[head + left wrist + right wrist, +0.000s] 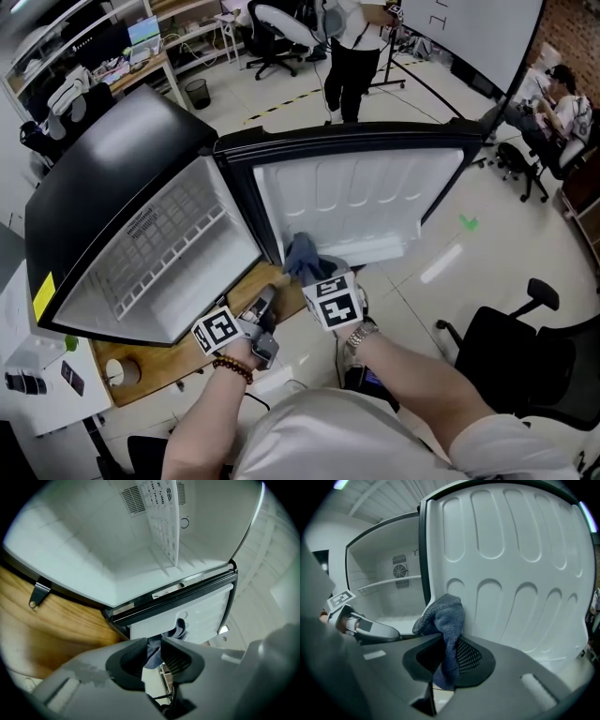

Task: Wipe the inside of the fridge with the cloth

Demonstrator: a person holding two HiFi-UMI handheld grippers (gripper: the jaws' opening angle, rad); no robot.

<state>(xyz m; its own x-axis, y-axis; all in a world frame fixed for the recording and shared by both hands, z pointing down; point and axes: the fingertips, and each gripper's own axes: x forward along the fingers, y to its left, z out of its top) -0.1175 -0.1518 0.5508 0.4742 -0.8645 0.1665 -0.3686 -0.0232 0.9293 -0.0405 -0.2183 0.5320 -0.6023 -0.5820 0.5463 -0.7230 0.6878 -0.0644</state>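
A small black fridge stands on a wooden table [239, 286] with its door swung open to the right. Its white compartment [178, 244] [93, 550] holds a wire shelf [164, 522]. My right gripper [314, 272] [446, 641] is shut on a blue cloth [302, 253] [445, 616]. The bunched cloth rests against the lower left of the door's white inner liner [366, 202] [511, 573], near the hinge. My left gripper [270, 302] [153, 645] sits just left of it, below the fridge's front edge. Its jaws stand slightly apart, and the cloth [176, 631] shows through the gap.
A black office chair [525, 347] stands on the floor to the right. A person [352, 56] stands behind the fridge and another sits at the far right [562, 103]. A white box [37, 375] and a small roll [122, 372] lie at the table's left.
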